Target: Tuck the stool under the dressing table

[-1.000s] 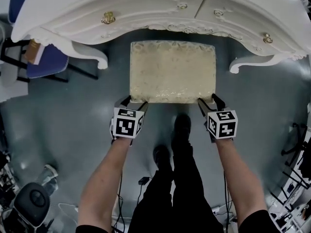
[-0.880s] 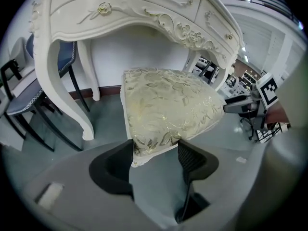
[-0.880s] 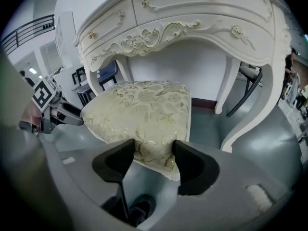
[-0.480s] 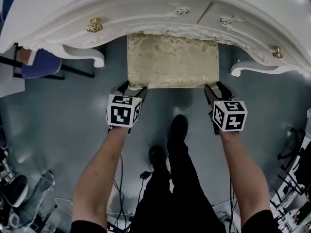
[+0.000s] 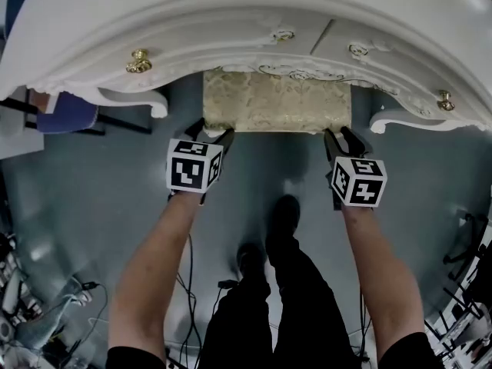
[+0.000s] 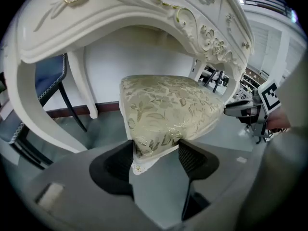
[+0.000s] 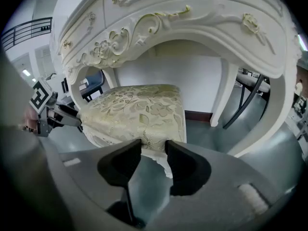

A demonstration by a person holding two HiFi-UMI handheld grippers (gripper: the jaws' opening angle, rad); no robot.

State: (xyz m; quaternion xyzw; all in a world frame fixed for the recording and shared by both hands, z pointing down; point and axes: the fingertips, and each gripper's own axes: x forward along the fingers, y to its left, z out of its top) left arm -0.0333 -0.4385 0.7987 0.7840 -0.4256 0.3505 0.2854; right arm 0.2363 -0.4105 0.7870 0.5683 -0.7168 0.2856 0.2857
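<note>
Looking left to right: the left claw (image 5: 212, 131) is clamped on the near left corner of the stool (image 5: 273, 102). In the left gripper view the padded corner fills the gap between the jaws and both pads look to be pressing on the fabric.

The stool sits dead ahead of both claws, on the side away from the person. Its long side runs left to right, parallel to the front of the dressing table (image 5: 231, 21). From the head view the far part of the seat is already hidden under the table's front edge, in the gap between the two curly legs. Only the near strip of cushion shows.

Over on the right, the right claw (image 5: 340, 137) has its jaws closing on the near right corner. The corner is between them and the tips seem to be touching the fabric.

So neither hand is nearer; each has its own near corner and they're about level with each other. My guess is the rest is just a straight shove away from the person. Both sides need to go evenly, or the stool will twist toward one of the table's legs.
</note>
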